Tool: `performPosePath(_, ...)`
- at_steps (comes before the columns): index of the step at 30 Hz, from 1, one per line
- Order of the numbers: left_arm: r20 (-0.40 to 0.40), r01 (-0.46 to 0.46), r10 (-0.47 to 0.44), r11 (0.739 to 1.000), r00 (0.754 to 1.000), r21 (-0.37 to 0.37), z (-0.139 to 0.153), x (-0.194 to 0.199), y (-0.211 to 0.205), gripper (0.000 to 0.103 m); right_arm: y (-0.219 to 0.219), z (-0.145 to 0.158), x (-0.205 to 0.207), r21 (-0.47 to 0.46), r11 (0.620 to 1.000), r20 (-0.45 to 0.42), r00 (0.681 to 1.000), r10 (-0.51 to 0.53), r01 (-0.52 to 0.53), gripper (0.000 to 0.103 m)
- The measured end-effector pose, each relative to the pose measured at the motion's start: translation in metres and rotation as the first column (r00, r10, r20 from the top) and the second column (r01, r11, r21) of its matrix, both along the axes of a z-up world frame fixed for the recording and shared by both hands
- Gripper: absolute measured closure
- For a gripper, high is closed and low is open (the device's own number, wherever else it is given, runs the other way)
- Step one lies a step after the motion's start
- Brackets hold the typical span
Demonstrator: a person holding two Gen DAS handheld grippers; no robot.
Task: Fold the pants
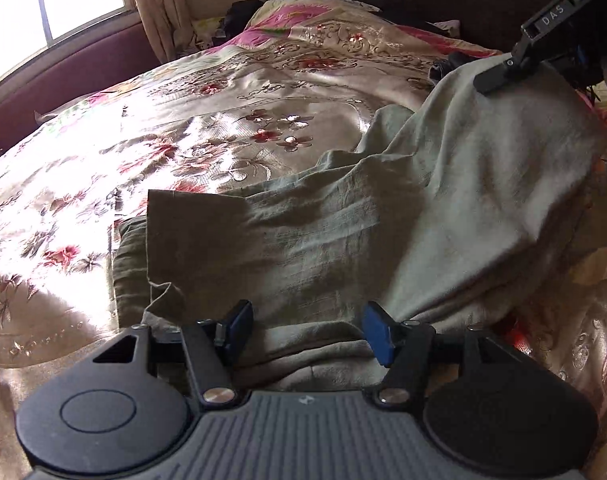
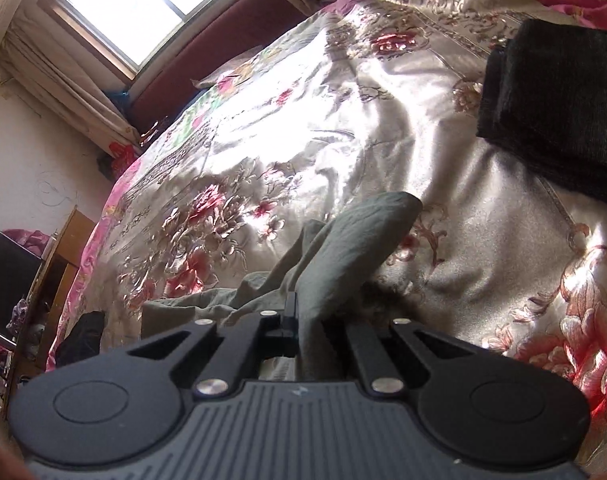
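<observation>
Grey-green pants (image 1: 323,220) lie on a floral satin bedspread (image 1: 183,120), a leg hem pointing left. My left gripper (image 1: 308,332) hovers low over the near edge of the cloth. Its blue pads (image 1: 377,336) stand apart and fabric lies between them unpinched. At the upper right, my right gripper (image 1: 493,80) is shut on an edge of the pants and holds it lifted, so the cloth drapes down from it. In the right wrist view the right gripper (image 2: 293,312) has its jaws together on a bunched fold of the pants (image 2: 355,240).
A folded black garment (image 2: 555,112) rests on the bedspread (image 2: 303,120) at the right. A dark red padded panel (image 1: 83,64) and a window (image 1: 43,8) with curtains border the bed's far side. A wooden cabinet (image 2: 55,264) stands beyond the bed's left edge.
</observation>
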State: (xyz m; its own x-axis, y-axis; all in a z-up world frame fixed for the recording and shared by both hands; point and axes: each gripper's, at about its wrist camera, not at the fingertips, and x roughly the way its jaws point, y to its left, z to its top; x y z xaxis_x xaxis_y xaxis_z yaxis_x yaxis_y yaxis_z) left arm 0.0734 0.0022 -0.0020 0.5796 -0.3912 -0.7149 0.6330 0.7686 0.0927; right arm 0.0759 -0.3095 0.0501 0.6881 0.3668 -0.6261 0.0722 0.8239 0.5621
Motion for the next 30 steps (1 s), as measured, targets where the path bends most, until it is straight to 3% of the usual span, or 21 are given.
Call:
performPosePath(3, 0.011, -0.019, 0.019, 0.999, 1.000, -0.035, 0.000, -0.006, 0.006, 0.029, 0.039, 0.023, 0.018, -0.080, 0.993, 0.016, 0.996, 0.085, -0.084, 0.099)
performPosePath(6, 0.033, -0.030, 0.032, 0.998, 0.999, -0.056, -0.001, -0.012, 0.009, 0.029, 0.090, 0.034, 0.036, -0.183, 0.963, 0.022, 0.979, 0.205, -0.197, 0.099)
performPosePath(8, 0.040, -0.040, 0.043, 0.996, 0.998, -0.075, -0.002, -0.016, 0.012, 0.029, 0.128, 0.029, 0.044, -0.240, 0.936, 0.009, 0.963, 0.268, -0.258, 0.099)
performPosePath(12, 0.038, -0.065, 0.070, 0.989, 0.997, -0.132, -0.002, -0.023, 0.023, 0.029, 0.187, 0.009, 0.055, -0.253, 0.905, -0.024, 0.937, 0.348, -0.342, 0.099)
performPosePath(19, 0.050, -0.082, 0.093, 0.981, 0.994, -0.177, -0.003, -0.045, 0.042, 0.029, 0.249, -0.024, 0.067, -0.294, 0.883, -0.101, 0.930, 0.353, -0.367, 0.097)
performPosePath(23, 0.042, -0.105, 0.116, 0.972, 0.992, -0.209, -0.003, -0.054, 0.052, 0.029, 0.263, -0.029, 0.068, -0.303, 0.879, -0.111, 0.929, 0.352, -0.369, 0.097)
performPosePath(30, 0.046, -0.119, 0.134, 0.963, 0.990, -0.244, -0.003, -0.055, 0.058, 0.029, 0.258, -0.011, 0.075, -0.225, 0.949, -0.039, 0.976, 0.216, -0.219, 0.097)
